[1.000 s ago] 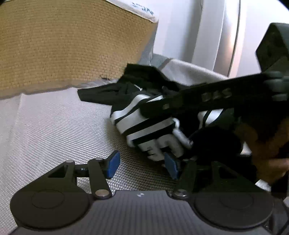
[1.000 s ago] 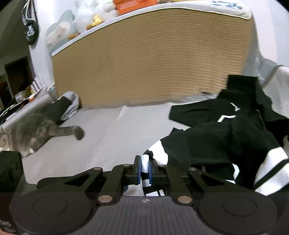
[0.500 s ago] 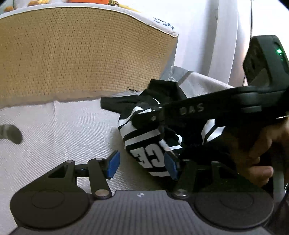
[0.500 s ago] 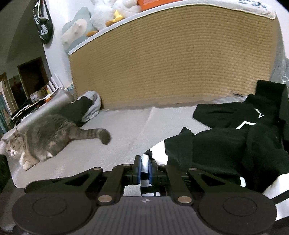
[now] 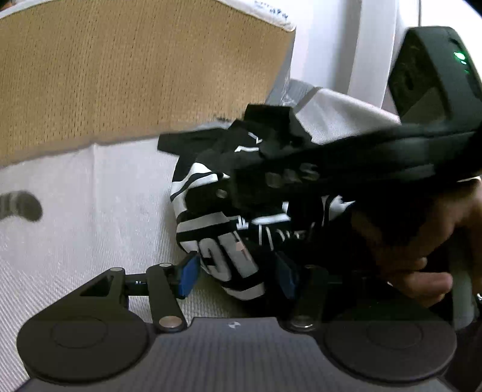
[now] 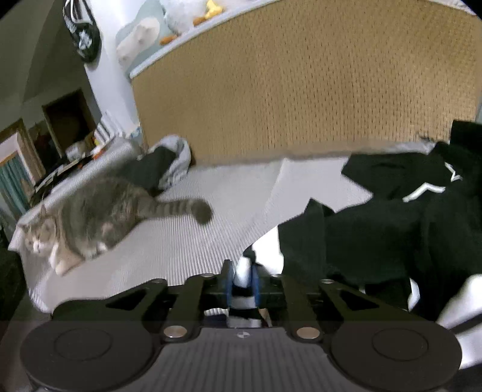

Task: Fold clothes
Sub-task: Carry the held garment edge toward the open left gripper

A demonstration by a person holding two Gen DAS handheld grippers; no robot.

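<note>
A black-and-white striped jersey (image 5: 223, 241) with large letters hangs bunched above the pale woven mat (image 5: 90, 211). My left gripper (image 5: 238, 276) is open, its blue pads on either side of the jersey's lower fold without pinching it. Above the jersey in the left wrist view, the right gripper's black body (image 5: 316, 169) crosses the frame with a hand (image 5: 421, 265) behind it. My right gripper (image 6: 242, 282) is shut on a white-and-black edge of the jersey (image 6: 376, 229), and the rest of the cloth trails off to the right.
A grey tabby cat (image 6: 99, 217) lies on the mat (image 6: 211, 241) at the left, tail stretched toward the middle. A tan woven mattress side (image 6: 301, 90) rises behind. Grey and black clothes (image 6: 168, 162) lie crumpled near it. Stuffed toys (image 6: 168, 24) sit on top.
The right gripper has lifted the jersey and carried it left, so the lettered part now hangs between my left pads. Both views rose; the cat came fully into sight.
</note>
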